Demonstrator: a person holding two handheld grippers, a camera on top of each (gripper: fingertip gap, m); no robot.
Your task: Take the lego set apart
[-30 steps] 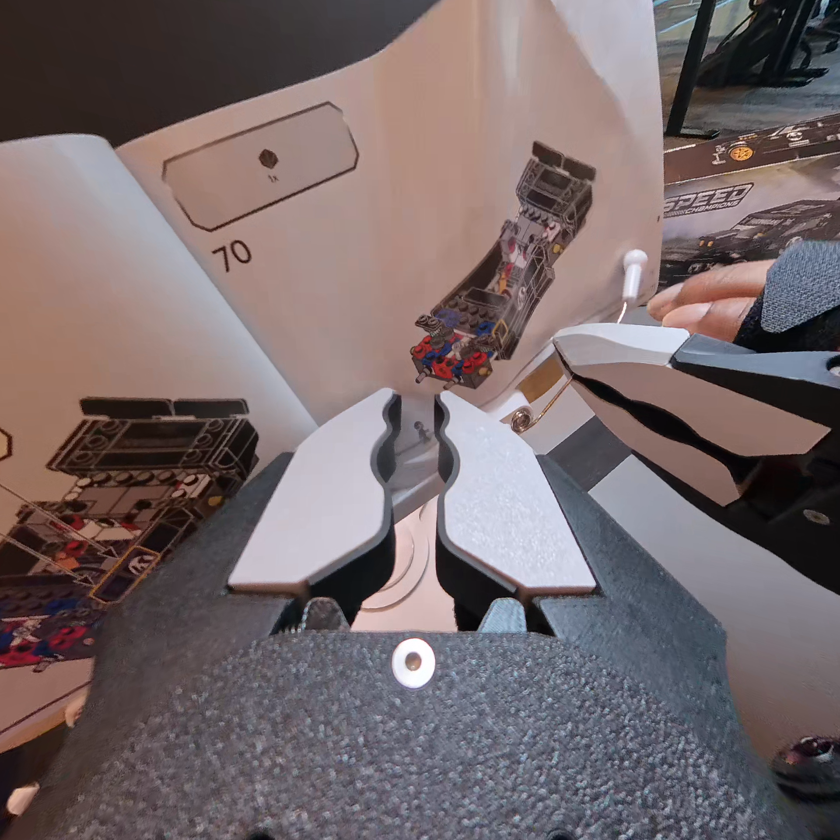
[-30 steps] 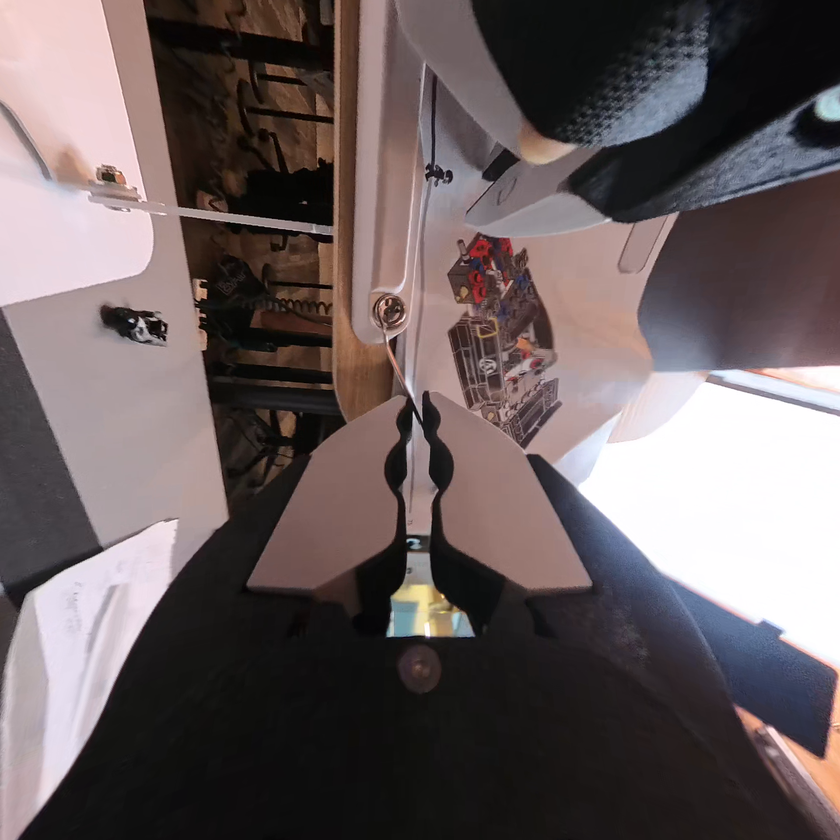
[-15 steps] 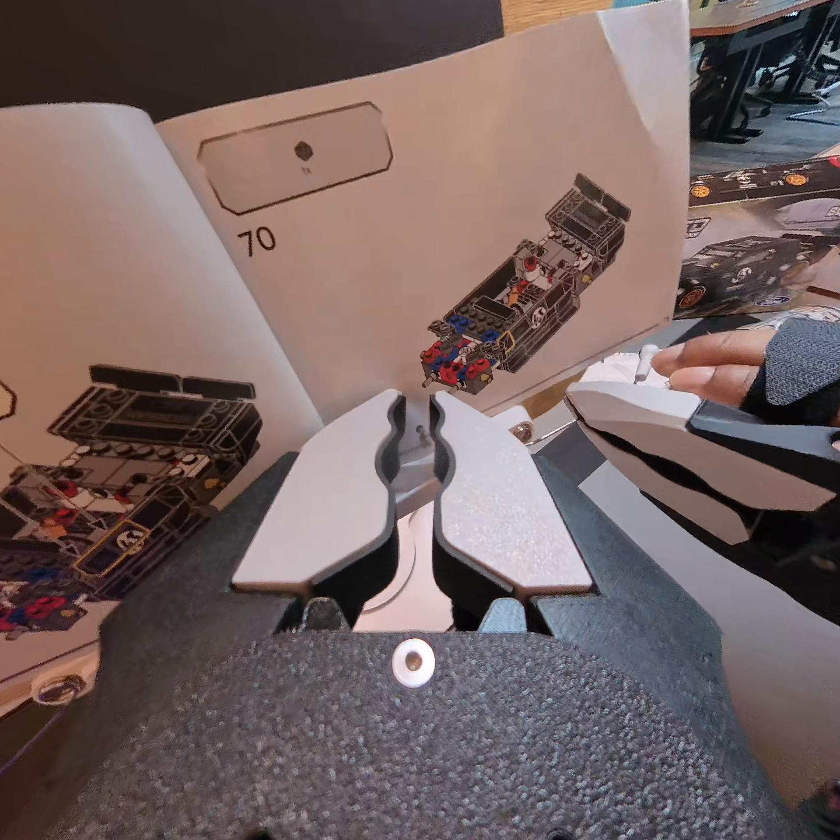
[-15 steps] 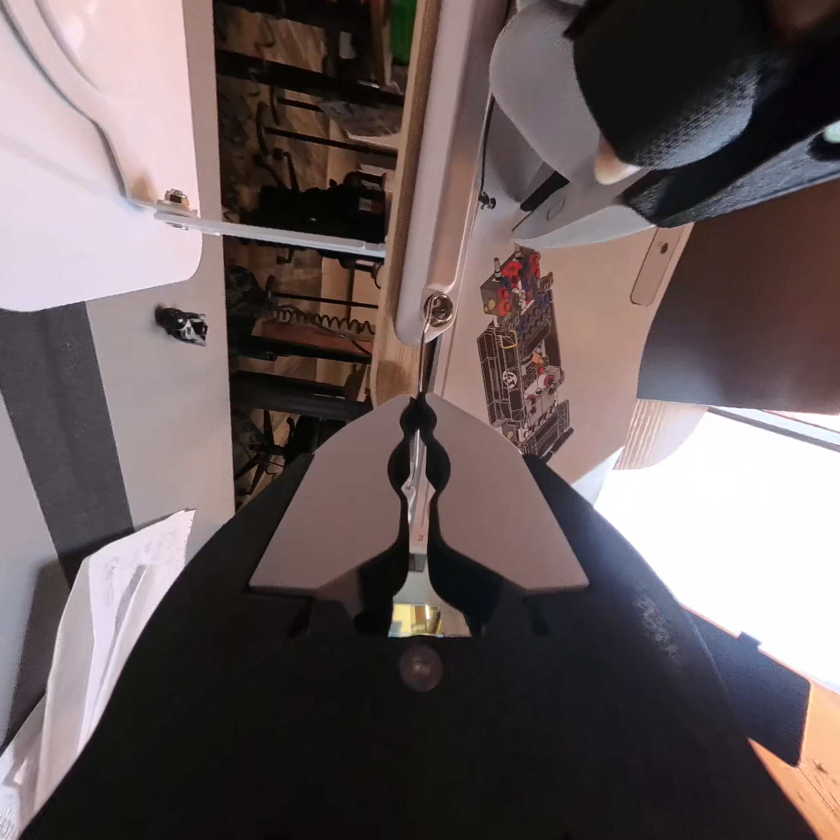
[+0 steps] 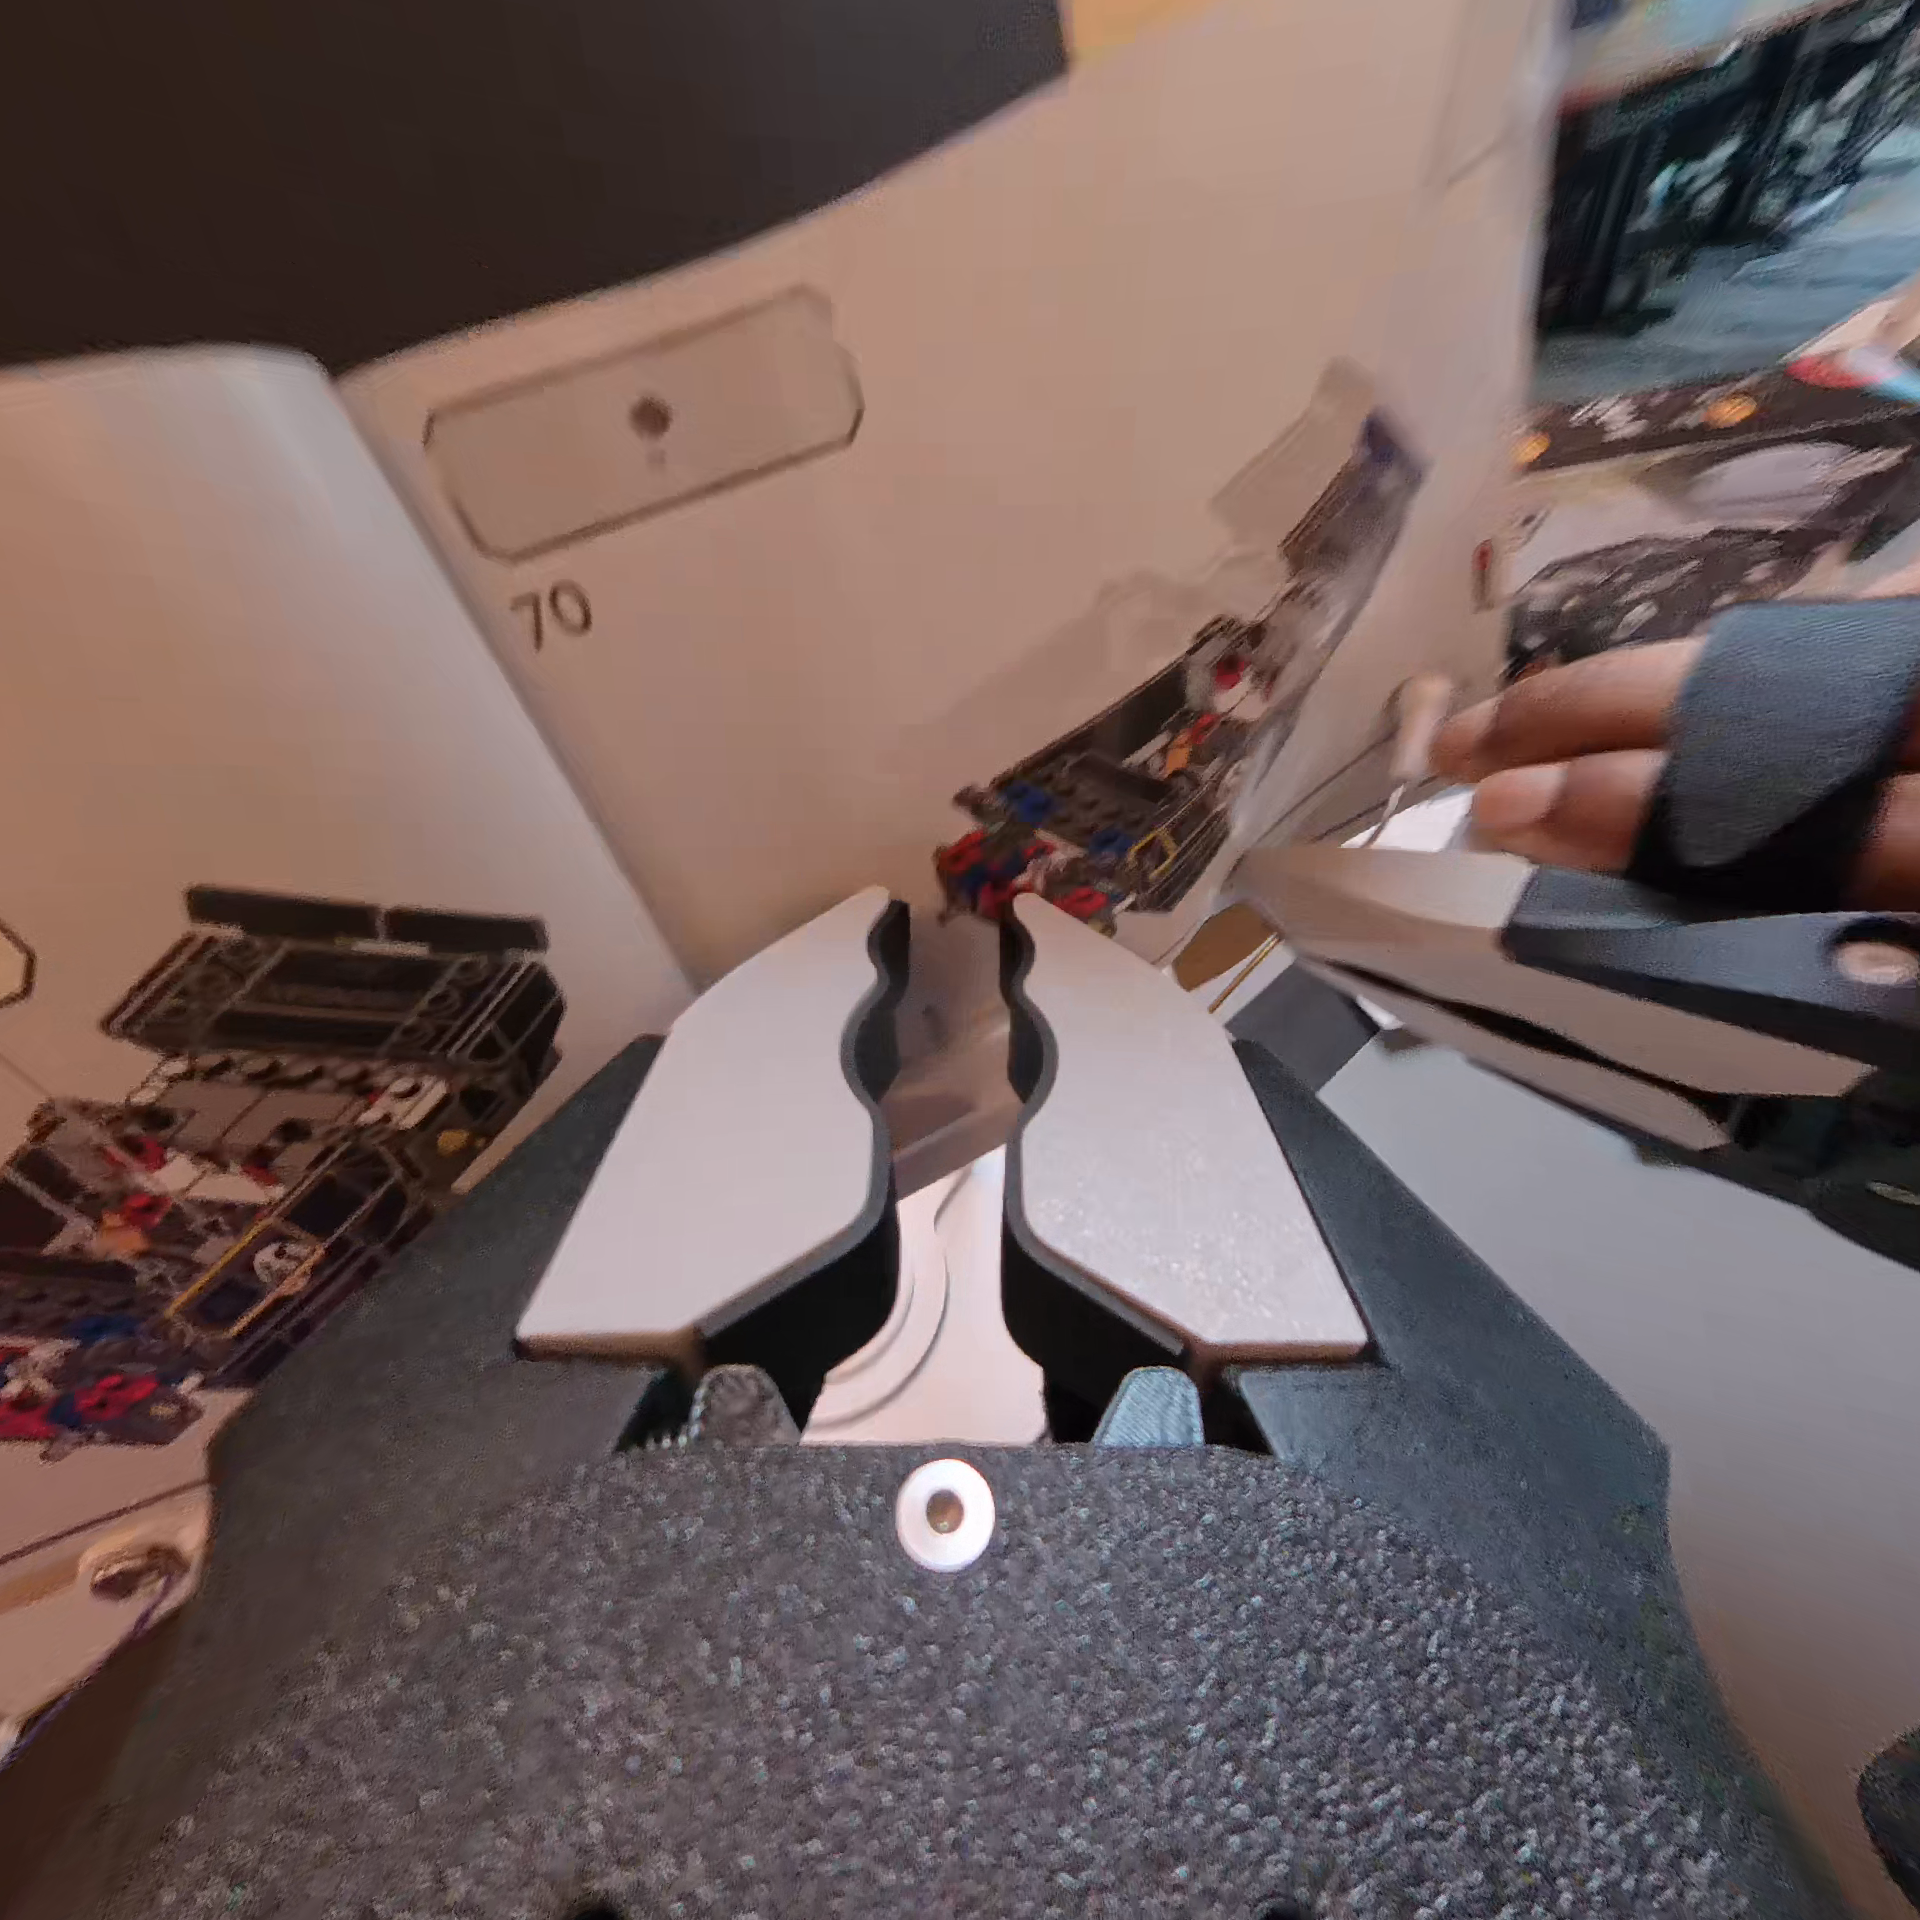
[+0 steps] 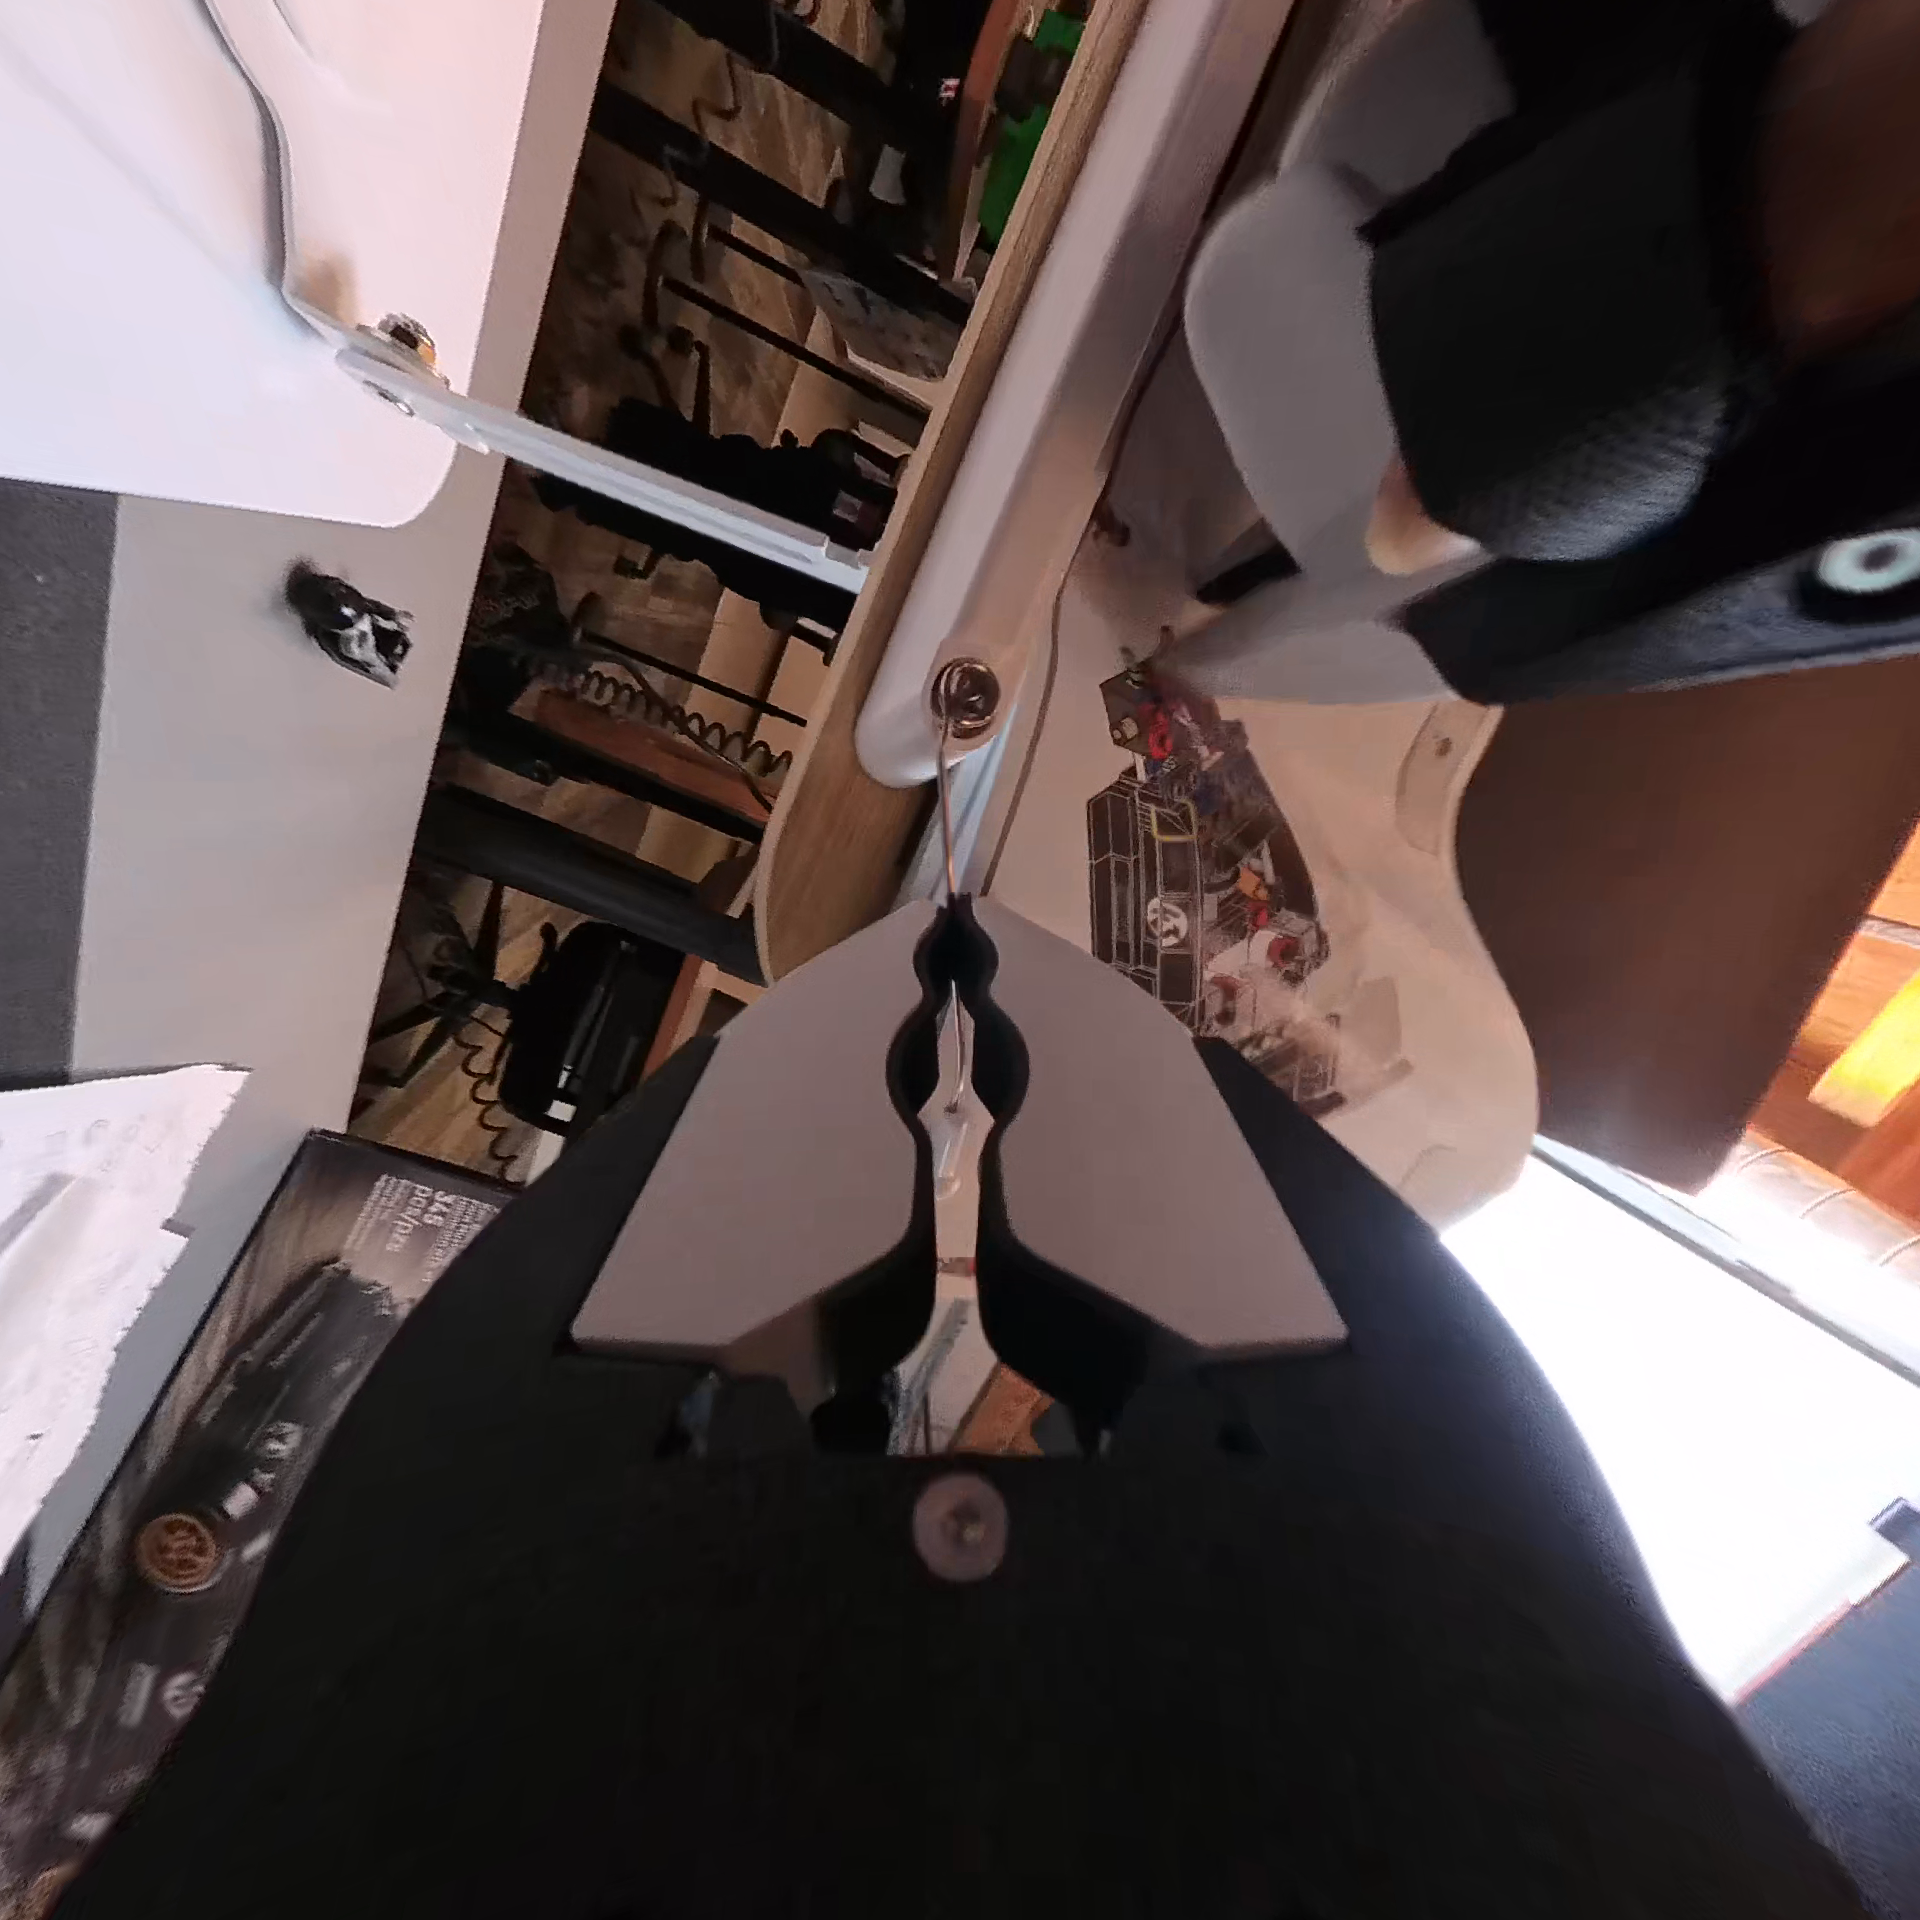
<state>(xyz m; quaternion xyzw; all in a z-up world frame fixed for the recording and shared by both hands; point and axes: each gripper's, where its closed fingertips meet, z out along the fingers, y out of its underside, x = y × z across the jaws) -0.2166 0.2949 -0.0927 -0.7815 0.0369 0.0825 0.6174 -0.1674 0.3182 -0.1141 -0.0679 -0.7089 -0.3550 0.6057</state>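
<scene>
Right gripper (image 6: 956, 914) jaws clamp a thin wire clip (image 6: 948, 831) beside the instruction booklet (image 5: 935, 582).

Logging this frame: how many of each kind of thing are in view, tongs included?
tongs: 2, the left tongs and the right tongs
instruction booklet: 1
wire page clip: 1
set box: 1
small dark loose piece: 1
Total: 6
</scene>
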